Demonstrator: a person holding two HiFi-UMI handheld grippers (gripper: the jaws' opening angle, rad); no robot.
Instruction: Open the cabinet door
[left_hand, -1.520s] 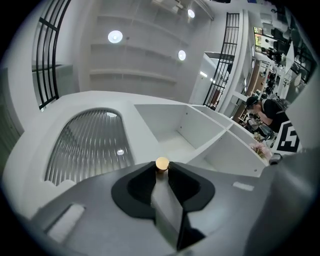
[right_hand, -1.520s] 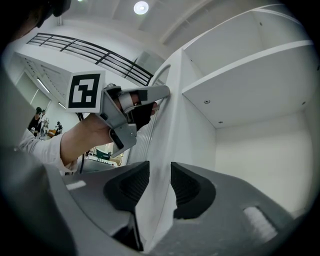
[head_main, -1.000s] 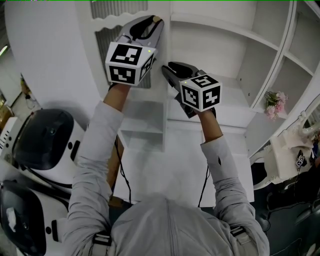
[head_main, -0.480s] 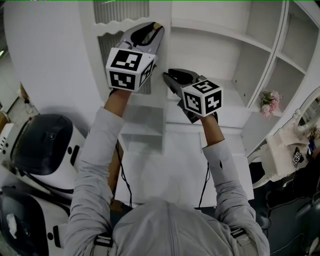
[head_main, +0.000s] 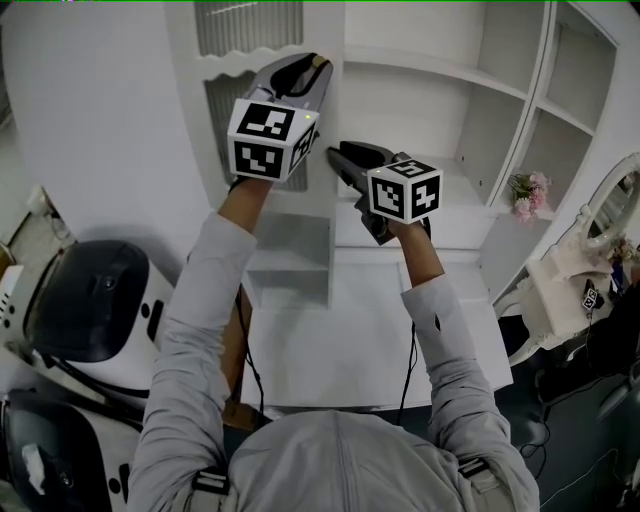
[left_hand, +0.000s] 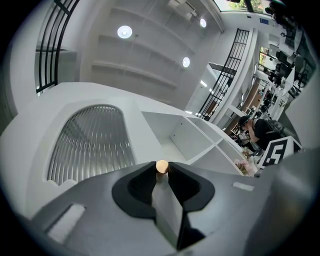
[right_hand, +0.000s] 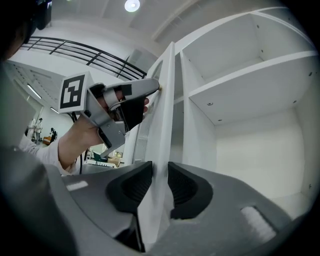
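Going left to right: the left gripper (head_main: 318, 62) is clamped on the free edge of the white cabinet door with the ribbed glass pane (left_hand: 135, 107), up high, with the little round tan knob (left_hand: 162, 166) sitting right at its jaw tips. The door is already swung out from the cabinet, edge-on toward the person, just left of the open white shelves (head_main: 440, 110). Lower on the same edge is the right gripper (right_hand: 160, 167). The edge is between its jaws and the pads look to be on it, but those jaws are opening, so that grip is about to go. My worry is that the edge is thin, smooth and painted, and once the right side lets go only the top pinch is steering. I'd guess a sideways tug could make the left pads slide off, or slip onto the knob and lose it. Pulling at an angle to the hinge swing could also twist the panel and strain the hinges. And if both grippers pull at different rates while both are on, they'd fight each other and something would skid.
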